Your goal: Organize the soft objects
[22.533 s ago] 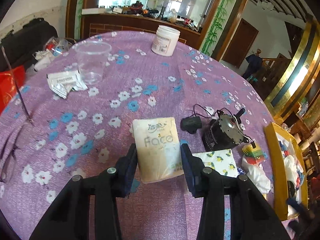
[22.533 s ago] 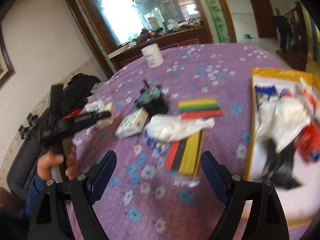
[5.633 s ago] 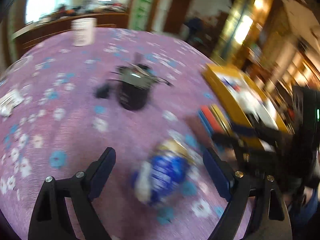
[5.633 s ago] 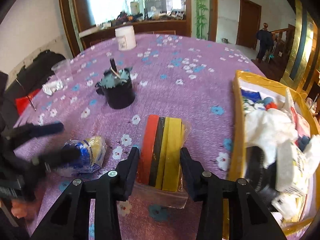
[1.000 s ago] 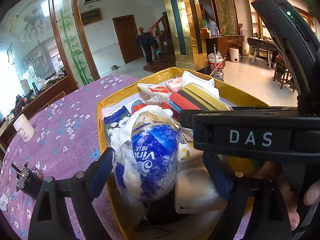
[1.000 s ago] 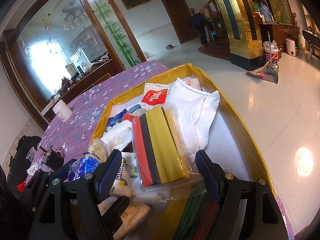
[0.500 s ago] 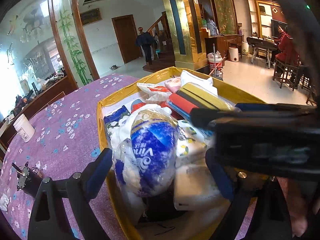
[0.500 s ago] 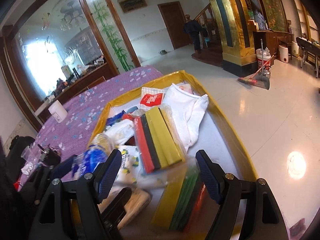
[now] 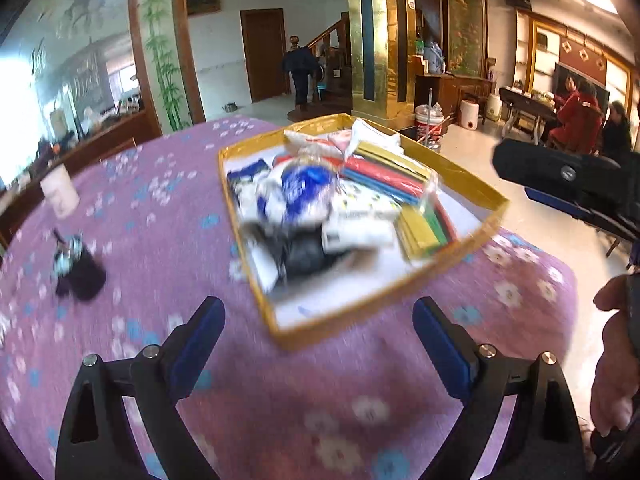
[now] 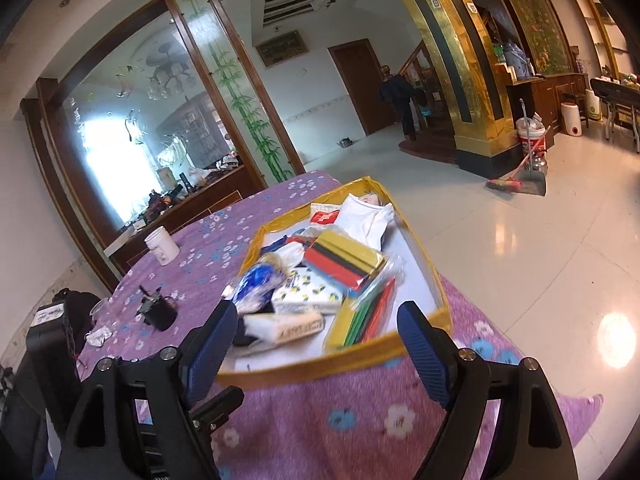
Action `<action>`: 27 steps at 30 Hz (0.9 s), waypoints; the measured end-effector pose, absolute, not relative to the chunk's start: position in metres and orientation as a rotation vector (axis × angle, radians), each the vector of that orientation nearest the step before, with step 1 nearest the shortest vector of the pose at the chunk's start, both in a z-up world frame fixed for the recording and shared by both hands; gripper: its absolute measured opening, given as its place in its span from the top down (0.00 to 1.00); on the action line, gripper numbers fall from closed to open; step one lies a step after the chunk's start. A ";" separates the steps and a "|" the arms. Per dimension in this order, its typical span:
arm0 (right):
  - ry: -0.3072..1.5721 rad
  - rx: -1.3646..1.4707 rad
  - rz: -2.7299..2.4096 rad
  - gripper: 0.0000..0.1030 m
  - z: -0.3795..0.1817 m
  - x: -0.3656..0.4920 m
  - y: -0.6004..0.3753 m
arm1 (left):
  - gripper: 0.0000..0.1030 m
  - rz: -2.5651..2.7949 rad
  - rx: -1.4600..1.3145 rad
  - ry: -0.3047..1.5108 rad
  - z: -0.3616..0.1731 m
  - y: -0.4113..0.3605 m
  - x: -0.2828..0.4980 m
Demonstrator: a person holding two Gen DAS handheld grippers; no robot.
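A gold-rimmed tray [image 9: 460,264] [image 10: 332,364] on the purple flowered tablecloth holds the soft things: a blue-and-white tissue bag [image 9: 304,188] [image 10: 256,280], a lemon-print tissue pack [image 10: 308,294], coloured sponge packs [image 9: 384,172] [image 10: 344,260], a white cloth [image 10: 368,212] and more. My left gripper [image 9: 318,340] is open and empty, in front of the tray's near edge. My right gripper [image 10: 314,344] is open and empty, also before the near edge.
A small black motor-like object [image 9: 78,268] [image 10: 158,312] and a white jar [image 9: 60,192] [image 10: 162,246] stand on the cloth left of the tray. The table edge lies just right of the tray, with tiled floor [image 10: 520,240] beyond. The right gripper's body [image 9: 568,188] shows at the right.
Both grippers have pulled back from over the tray. The blue-and-white tissue bag that was between the left fingers now lies in the tray.
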State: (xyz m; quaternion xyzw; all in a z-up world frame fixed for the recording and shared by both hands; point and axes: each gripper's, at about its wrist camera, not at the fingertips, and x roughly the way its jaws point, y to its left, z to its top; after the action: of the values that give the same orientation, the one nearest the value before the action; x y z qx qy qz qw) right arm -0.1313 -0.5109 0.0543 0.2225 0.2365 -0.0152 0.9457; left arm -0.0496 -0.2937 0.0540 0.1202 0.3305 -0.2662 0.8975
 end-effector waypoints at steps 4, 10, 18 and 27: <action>0.485 0.448 -0.055 0.11 0.042 -0.145 -0.498 | 0.04 -0.563 0.175 0.666 0.047 -0.268 -0.058; 0.464 0.449 -0.102 0.11 0.036 -0.136 -0.495 | 0.01 -0.510 0.059 0.655 0.054 -0.251 -0.045; 0.465 0.410 -0.187 0.11 0.034 -0.130 -0.491 | 0.00 -0.471 0.094 0.670 0.053 -0.255 -0.046; 0.453 0.349 -0.235 0.11 0.026 -0.130 -0.481 | 0.00 -0.288 0.147 0.604 0.055 -0.259 -0.055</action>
State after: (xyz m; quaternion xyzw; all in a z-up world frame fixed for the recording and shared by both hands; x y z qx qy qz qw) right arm -0.1299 -0.4807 0.0264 0.1717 0.2230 -0.1156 0.9526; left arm -0.0547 -0.2585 0.0555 0.0722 0.2960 -0.1410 0.9420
